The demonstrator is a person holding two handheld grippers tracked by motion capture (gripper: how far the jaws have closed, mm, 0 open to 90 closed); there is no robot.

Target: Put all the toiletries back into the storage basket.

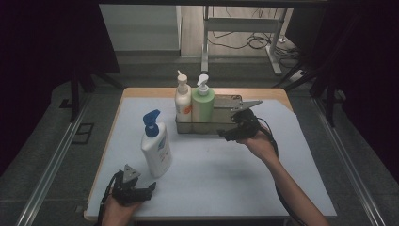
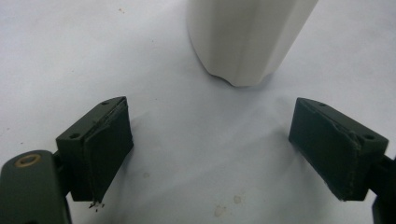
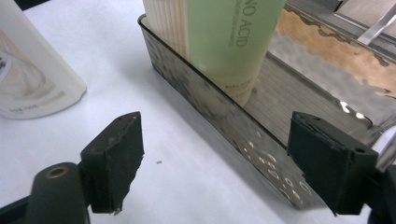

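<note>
Pale green plastic marks the pump bottle (image 1: 203, 104) standing upright in a metal caddy (image 1: 226, 126) at the far middle of a white-covered table (image 1: 211, 174). Beside it in the same caddy, on its left and touching or nearly so, stands a cream pump bottle with an orange label (image 1: 182, 101). The caddy's right half is bare.

The right gripper (image 1: 225, 135) sits at the caddy's front wall, just right of the green bottle. In the right gripper view its two black jaws stand spread wide with nothing between the pads; the caddy's wall runs across the gap.

A taller white bottle with a blue pump (image 1: 155, 146) stands alone on the table, nearer the person and left of centre. The left gripper (image 1: 141, 192) rests just in front of it, jaws spread wide and holding nothing.

This white bottle looks like the next to be moved. Its smooth plastic is probably slippery and gives a little under pressure. How full it is cannot be judged here; if full, it will be weighty and top-heavy. The flat-sided middle of the body seems the safest place to grip, not the pump neck.
</note>
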